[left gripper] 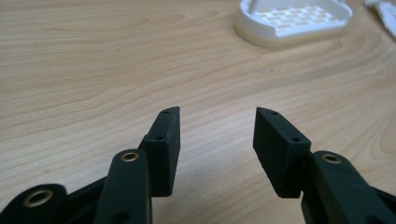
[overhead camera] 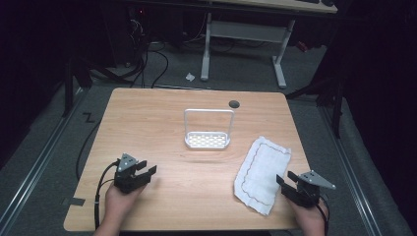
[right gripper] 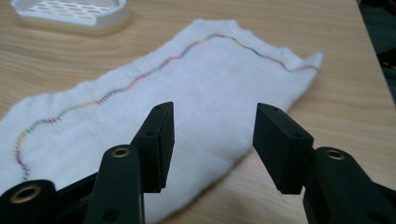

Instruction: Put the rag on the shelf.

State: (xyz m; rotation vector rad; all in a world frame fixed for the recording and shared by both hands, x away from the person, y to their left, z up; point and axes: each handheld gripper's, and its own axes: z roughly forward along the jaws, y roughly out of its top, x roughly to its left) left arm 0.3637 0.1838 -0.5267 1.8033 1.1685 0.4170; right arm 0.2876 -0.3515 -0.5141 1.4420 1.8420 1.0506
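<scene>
High view: the light wooden surface (overhead camera: 162, 123) carries a white slotted plastic tray with a tall wire handle (overhead camera: 207, 140) at centre and a white cloth with coloured wavy stitching (overhead camera: 262, 172) to its right. The left tool (overhead camera: 143, 173) sits near-left, the right tool (overhead camera: 284, 183) beside the cloth.

Left gripper view: jaws wide apart, empty, over bare wood, tray (left gripper: 294, 21) ahead.

Right gripper view: jaws wide apart, empty, poised over the cloth (right gripper: 187, 93). A shallow pinch here could slip off the thin fabric or drag it off the near edge.

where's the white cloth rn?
High view: the white cloth lies flat on the table's right side, just ahead of the open right gripper, right of the white rack.
</scene>
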